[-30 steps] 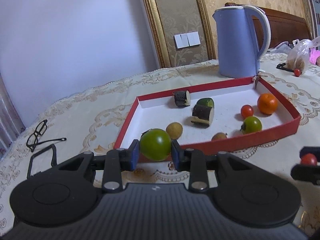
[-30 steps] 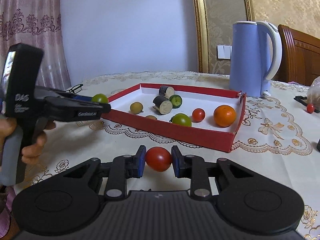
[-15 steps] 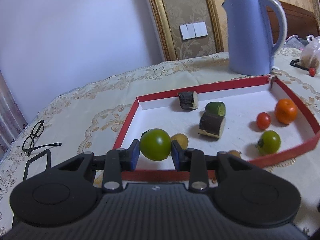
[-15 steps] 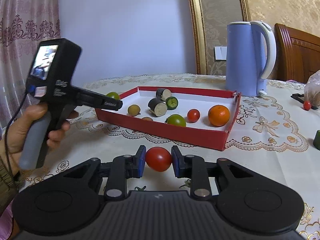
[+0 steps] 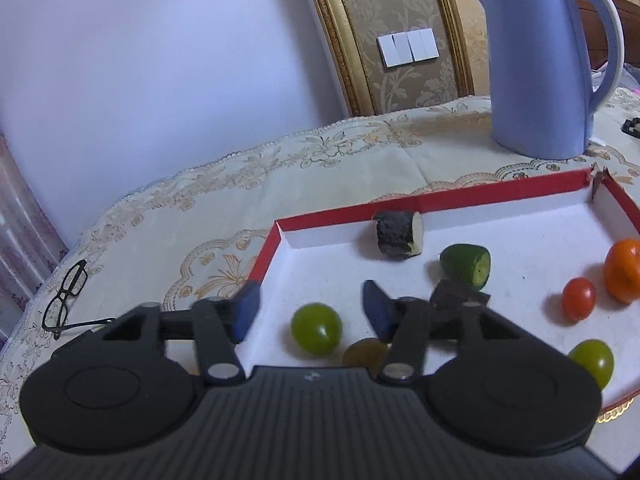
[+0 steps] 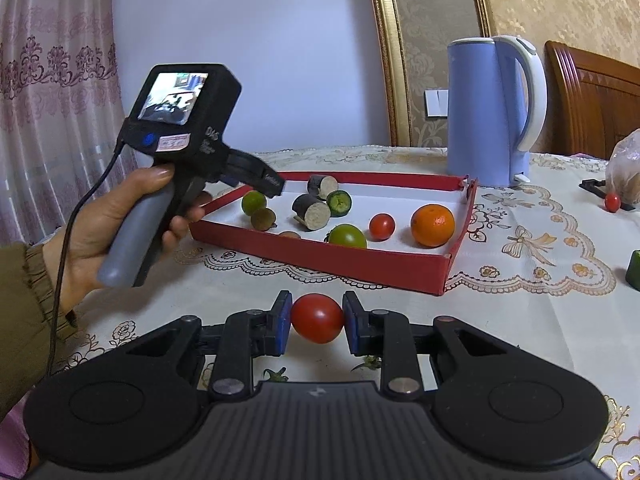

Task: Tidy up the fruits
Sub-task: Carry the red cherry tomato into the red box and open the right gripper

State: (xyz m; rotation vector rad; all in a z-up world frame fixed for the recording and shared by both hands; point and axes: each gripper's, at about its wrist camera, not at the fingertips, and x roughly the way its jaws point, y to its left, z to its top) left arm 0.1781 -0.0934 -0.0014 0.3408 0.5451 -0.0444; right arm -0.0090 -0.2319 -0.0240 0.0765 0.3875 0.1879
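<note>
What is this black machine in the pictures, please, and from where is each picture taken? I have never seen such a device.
It is no robot. A person holds a hand-held gripper with two fingers in each hand, and each carries a camera that looks forward along the fingers, so each picture shows its own gripper at the bottom. In the left camera's picture the left gripper is open over the red tray, with a green tomato lying in the tray between its fingers. In the right camera's picture the right gripper grips a red tomato above the tablecloth. The tray also holds an orange. A blue kettle stands behind.
</note>
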